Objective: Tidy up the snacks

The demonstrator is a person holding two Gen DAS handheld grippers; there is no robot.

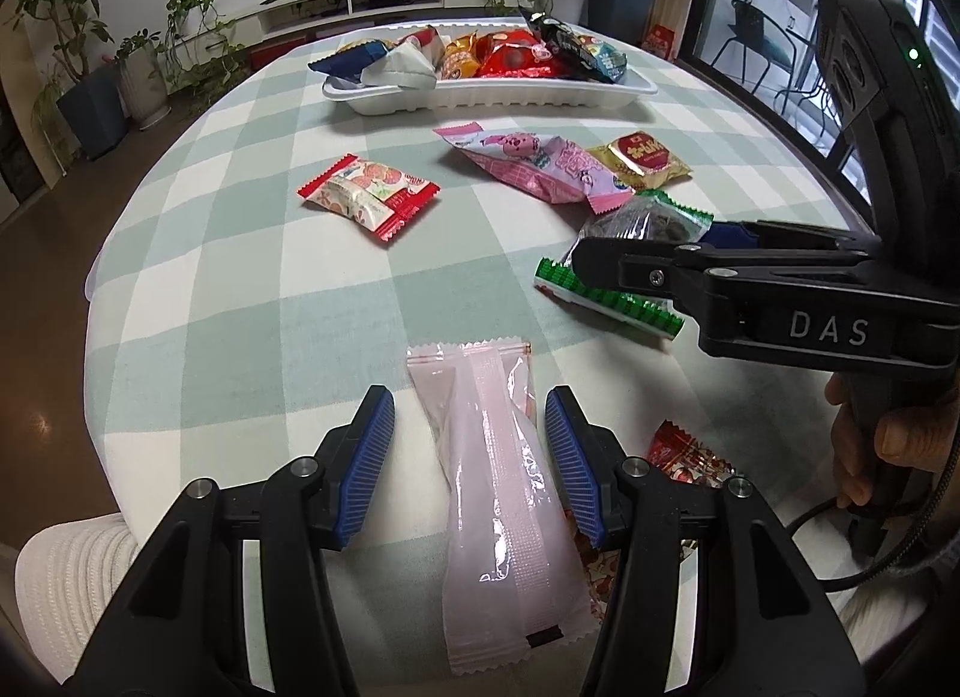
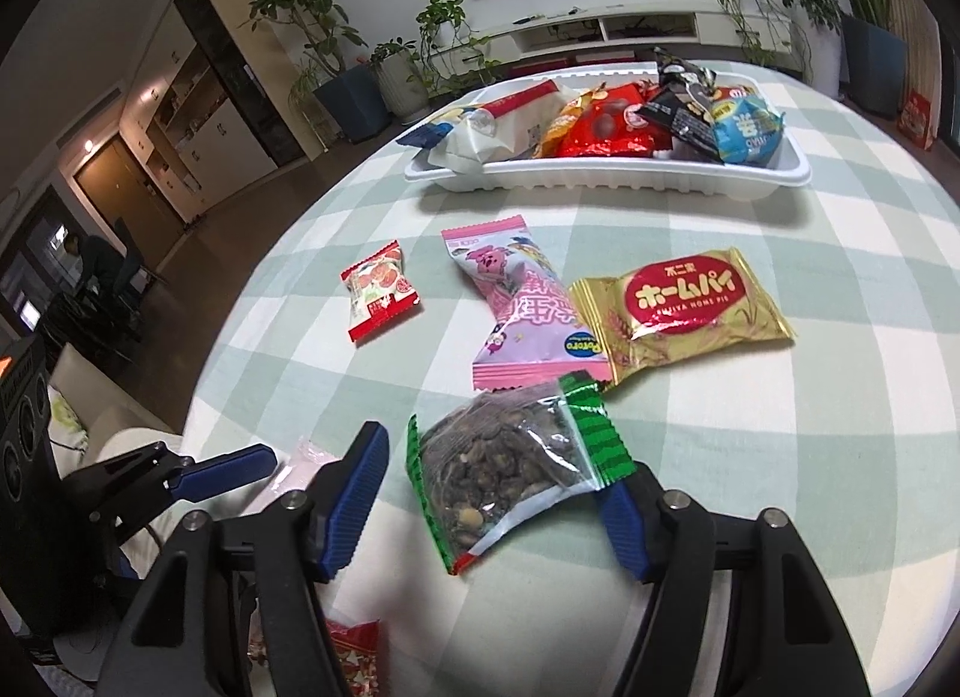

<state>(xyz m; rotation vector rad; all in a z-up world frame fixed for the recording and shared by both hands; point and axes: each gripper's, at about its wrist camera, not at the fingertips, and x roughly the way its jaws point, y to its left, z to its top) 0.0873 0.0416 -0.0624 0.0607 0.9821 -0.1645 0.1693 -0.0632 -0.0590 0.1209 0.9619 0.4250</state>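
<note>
A pale pink sachet (image 1: 498, 487) lies flat on the checked tablecloth, between the blue pads of my left gripper (image 1: 470, 403). The pads stand apart from it, with a clear gap on the left side, so the gripper is open. A green-edged clear packet of nuts (image 2: 510, 475) lies between the fingers of my right gripper (image 2: 489, 469), which is open; its left pad is clear of the packet and its right pad is partly hidden behind the green edge. The left wrist view shows the right gripper (image 1: 630, 247) reaching over that nut packet (image 1: 630, 223).
A white tray (image 1: 492, 93) (image 2: 600, 181) at the table's far side holds several snacks. Loose on the cloth are a red-and-white packet (image 2: 378, 289), a pink packet (image 2: 522, 307) and a gold packet (image 2: 678, 307). A red packet (image 1: 690, 457) lies near the front edge. A hand (image 1: 888, 439) grips the right handle.
</note>
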